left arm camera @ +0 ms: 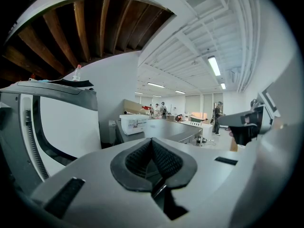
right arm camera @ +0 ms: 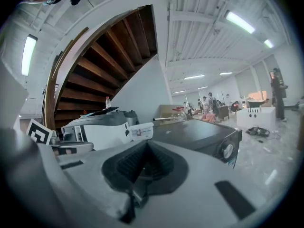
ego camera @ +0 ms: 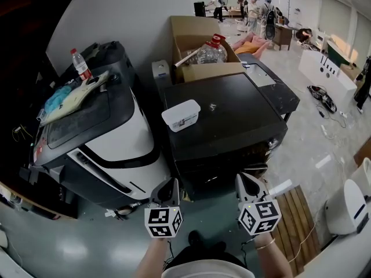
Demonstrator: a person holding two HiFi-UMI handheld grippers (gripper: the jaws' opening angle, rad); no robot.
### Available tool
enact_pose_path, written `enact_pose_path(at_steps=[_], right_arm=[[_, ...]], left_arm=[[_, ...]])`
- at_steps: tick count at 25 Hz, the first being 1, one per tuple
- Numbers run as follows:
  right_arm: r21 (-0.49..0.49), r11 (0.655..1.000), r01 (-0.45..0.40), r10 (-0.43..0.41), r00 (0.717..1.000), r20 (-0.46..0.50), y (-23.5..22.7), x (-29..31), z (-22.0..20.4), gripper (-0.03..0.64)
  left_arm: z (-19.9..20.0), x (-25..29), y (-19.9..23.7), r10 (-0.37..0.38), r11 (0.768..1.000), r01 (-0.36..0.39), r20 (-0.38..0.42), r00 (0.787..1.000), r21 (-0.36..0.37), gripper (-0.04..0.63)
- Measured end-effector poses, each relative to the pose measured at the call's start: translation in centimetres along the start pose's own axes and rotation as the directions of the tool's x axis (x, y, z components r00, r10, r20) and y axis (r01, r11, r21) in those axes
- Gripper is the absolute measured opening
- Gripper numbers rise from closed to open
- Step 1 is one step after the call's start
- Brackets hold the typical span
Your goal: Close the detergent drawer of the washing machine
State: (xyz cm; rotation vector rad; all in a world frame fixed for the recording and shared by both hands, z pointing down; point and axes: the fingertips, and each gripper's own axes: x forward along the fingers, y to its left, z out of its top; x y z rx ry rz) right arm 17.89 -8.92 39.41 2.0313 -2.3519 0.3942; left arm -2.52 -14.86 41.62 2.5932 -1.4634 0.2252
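The black washing machine (ego camera: 232, 112) stands in the middle, and its top (right arm camera: 199, 132) also shows in the right gripper view. Its front panel with a round knob (right arm camera: 228, 150) faces me; I cannot make out a drawer sticking out of it. My left gripper (ego camera: 168, 191) hangs low in front of the machine's left corner, apart from it, its pads (left arm camera: 164, 158) pressed together on nothing. My right gripper (ego camera: 246, 185) is level with it before the front panel, jaws also together and empty (right arm camera: 146, 145).
A white plastic tub (ego camera: 181, 115) sits on the machine's top. A grey and white machine (ego camera: 98, 138) leans at the left with a water bottle (ego camera: 81, 64) on it. A cardboard box (ego camera: 200, 51) stands behind. At the right are a wooden pallet (ego camera: 295, 219) and a white appliance (ego camera: 348, 204).
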Motion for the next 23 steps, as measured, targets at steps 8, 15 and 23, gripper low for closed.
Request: enact_pose_path(at_steps=[8,15,23], right_arm=[[-0.006,1.000,0.001,-0.002,1.000,-0.010,0.5,0.0,-0.2,0.002],[-0.015,1.000,-0.007,0.007,1.000,-0.015,1.0,0.1,-0.5,0.002],[-0.014,1.000,-0.007,0.007,1.000,-0.023,1.2,0.1,-0.6,0.002]], left_arm=[[0.0,-0.4,0.1,-0.007,1.000,0.007,-0.002,1.000,0.002,-0.005],[0.1,-0.6,0.2,-0.005,1.000,0.005,0.001,1.000,0.026,-0.005],[0.0,-0.8,0.5,-0.001,1.000,0.001,-0.004,1.000,0.020,-0.005]])
